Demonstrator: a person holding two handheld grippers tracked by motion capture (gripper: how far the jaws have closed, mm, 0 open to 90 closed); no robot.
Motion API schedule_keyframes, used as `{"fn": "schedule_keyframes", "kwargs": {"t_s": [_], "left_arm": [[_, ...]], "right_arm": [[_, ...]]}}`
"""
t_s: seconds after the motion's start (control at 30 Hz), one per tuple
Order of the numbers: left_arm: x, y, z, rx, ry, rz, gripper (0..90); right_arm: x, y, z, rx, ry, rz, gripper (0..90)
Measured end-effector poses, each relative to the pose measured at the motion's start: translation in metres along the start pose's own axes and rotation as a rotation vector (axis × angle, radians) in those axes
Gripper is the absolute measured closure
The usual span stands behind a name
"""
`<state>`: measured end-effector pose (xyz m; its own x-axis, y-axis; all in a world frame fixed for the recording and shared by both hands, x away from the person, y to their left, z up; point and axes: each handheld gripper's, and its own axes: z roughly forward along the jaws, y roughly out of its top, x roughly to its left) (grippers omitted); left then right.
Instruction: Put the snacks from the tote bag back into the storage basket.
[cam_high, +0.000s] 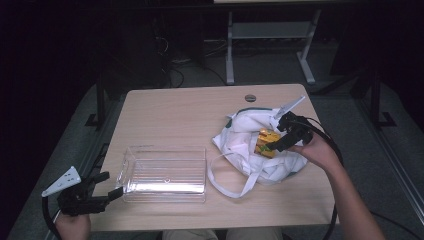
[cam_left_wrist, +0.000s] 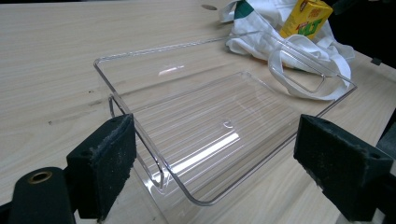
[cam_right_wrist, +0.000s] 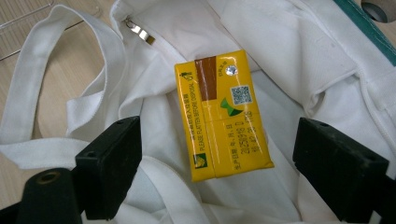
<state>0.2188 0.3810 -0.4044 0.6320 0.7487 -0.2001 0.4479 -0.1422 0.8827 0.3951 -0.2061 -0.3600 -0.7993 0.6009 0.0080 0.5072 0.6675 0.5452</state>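
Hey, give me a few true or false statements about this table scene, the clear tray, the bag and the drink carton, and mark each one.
1. The yellow drink carton lies on the white cloth bag. True.
2. The right claw is clamped shut on the carton. False: its jaws stand open on either side of it.
3. The clear plastic tray holds the carton. False: the tray is empty.
4. The left claw is open at the tray's near edge. True.
5. The bag sits inside the tray. False: it lies beside it on the wooden table.
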Motion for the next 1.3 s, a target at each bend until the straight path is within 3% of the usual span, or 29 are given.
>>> {"fn": "schedule_keyframes", "kwargs": {"t_s": [0.7,0.93,1.3], "left_arm": [[0.0,0.0,-0.001,-0.002,-0.001,-0.001,12.7],[0.0,0.0,-0.001,-0.002,-0.001,-0.002,12.7],[0.001,0.0,-0.001,0.001,0.0,0.001,12.7]], "right_arm": [[0.0,-0.002,0.018,0.015,-0.022,-0.024,22.3],[0.0,0.001,0.025,0.036,-0.042,-0.046,30.5],[-0.001,0.003,0.032,0.059,-0.036,-0.072,41.7]]}}
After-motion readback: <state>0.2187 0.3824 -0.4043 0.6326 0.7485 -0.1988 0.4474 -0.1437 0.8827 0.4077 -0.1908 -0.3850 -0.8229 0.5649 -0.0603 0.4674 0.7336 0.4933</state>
